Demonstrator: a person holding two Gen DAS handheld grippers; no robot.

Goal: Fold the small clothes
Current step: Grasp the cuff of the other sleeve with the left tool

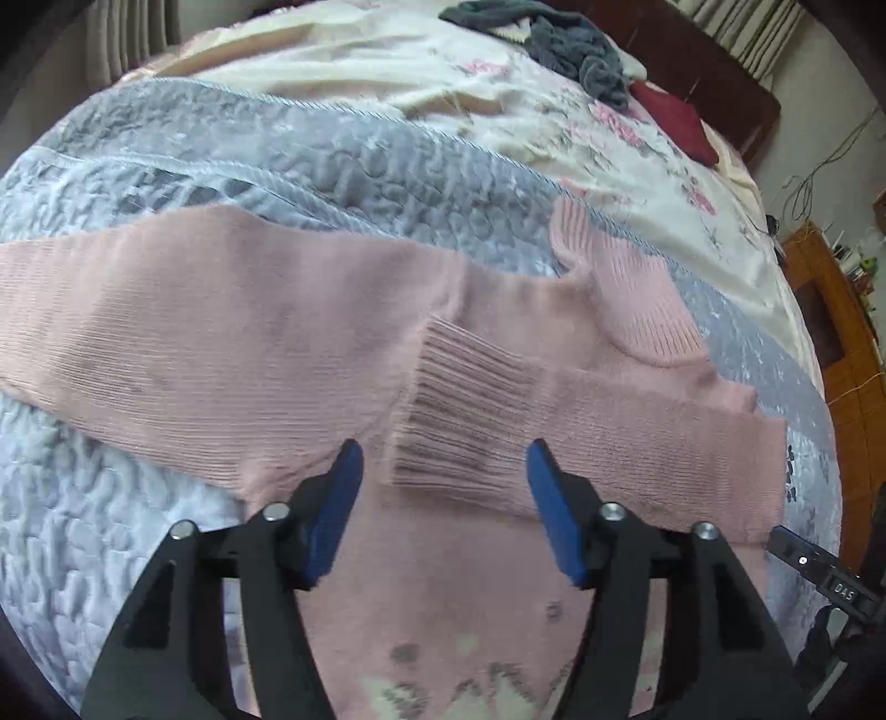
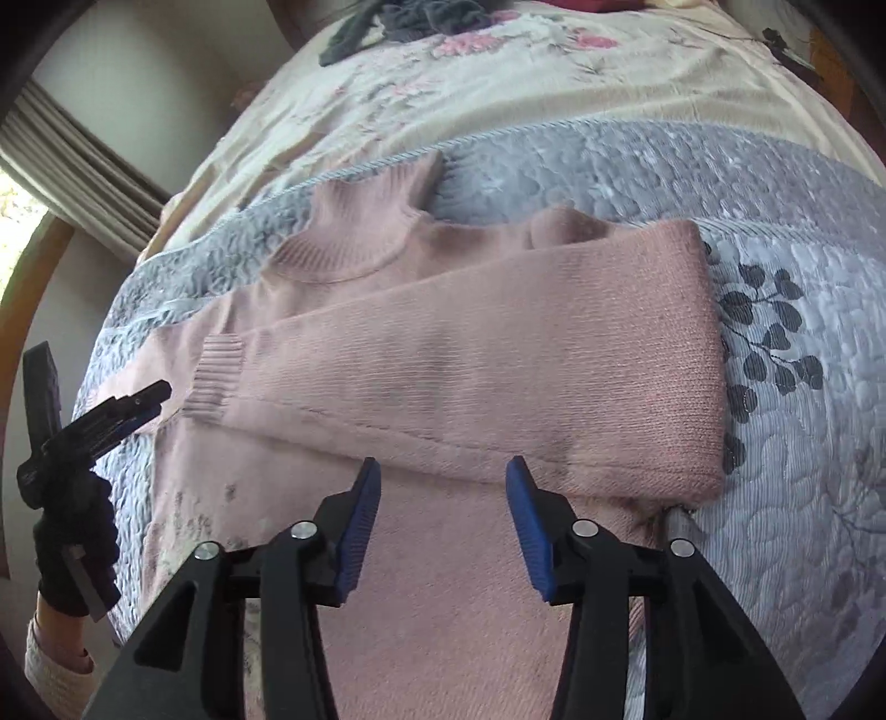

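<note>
Left wrist view: our left gripper [image 1: 444, 459] hangs w/ its blue pads spread wide, nothing between them, just above the pink knitted turtleneck sweater [image 1: 221, 343]. The sweater lies flat on the grey-blue quilted bedspread [image 1: 111, 543] of the bed. One sleeve is folded across the chest, its ribbed cuff [image 1: 459, 421] lying right ahead of the pads; the other sleeve stretches out to the left. The ribbed collar [image 1: 626, 282] points toward the cream floral sheet [image 1: 554, 122] further up the bed, where a dark grey crumpled garment [image 1: 570, 50] and a dark red cloth [image 1: 675, 122] lie well apart from the sweater. At the right edge, part of the other black tool shows.

Right wrist view: our right gripper [image 2: 443, 476] is also spread, empty, over the sweater's lower body, near the folded sleeve's [image 2: 498, 360] lower edge. The fold sits at the sweater's right side, beside a dark leaf print [image 2: 769, 332] on the bedspread. Far left, the left gripper is seen side-on, held by a black-gloved hand [image 2: 72, 531], its tips near the cuff.
</note>
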